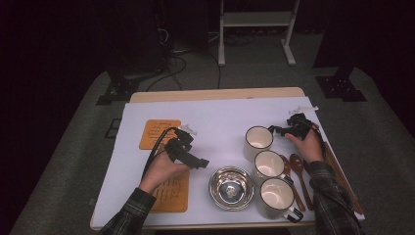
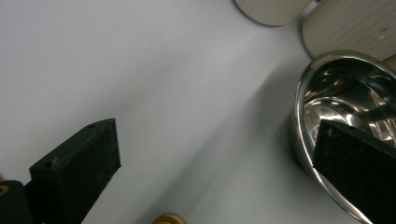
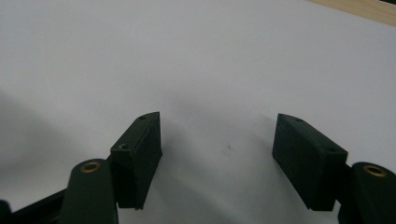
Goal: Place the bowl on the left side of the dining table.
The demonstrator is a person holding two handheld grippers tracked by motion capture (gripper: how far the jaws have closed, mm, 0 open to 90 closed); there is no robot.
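Note:
A shiny steel bowl [image 1: 213, 180] sits near the table's front edge. My left gripper [image 1: 203, 162] hovers just left of it, pointing toward it. In the left gripper view the left gripper [image 2: 215, 135] stands wide open, its right jaw over the bowl [image 2: 345, 79] and the near rim between the jaws, untouched. Three cream mugs stand in a row to the right of the bowl: the far mug [image 1: 258, 142], the middle mug [image 1: 268, 164] and the near mug [image 1: 275, 196]. My right gripper [image 1: 271, 129] is beside the far mug's handle. It is open over the bare white sheet [image 3: 217, 119].
Two orange slotted mats [image 1: 159, 133] [image 1: 171, 193] lie at the left, the nearer one under my left hand. Wooden spoons [image 1: 298, 176] lie right of the mugs. A white sheet [image 1: 220, 117] covers the table. Two mug sides [image 2: 275, 11] [image 2: 350, 28] stand beyond the bowl.

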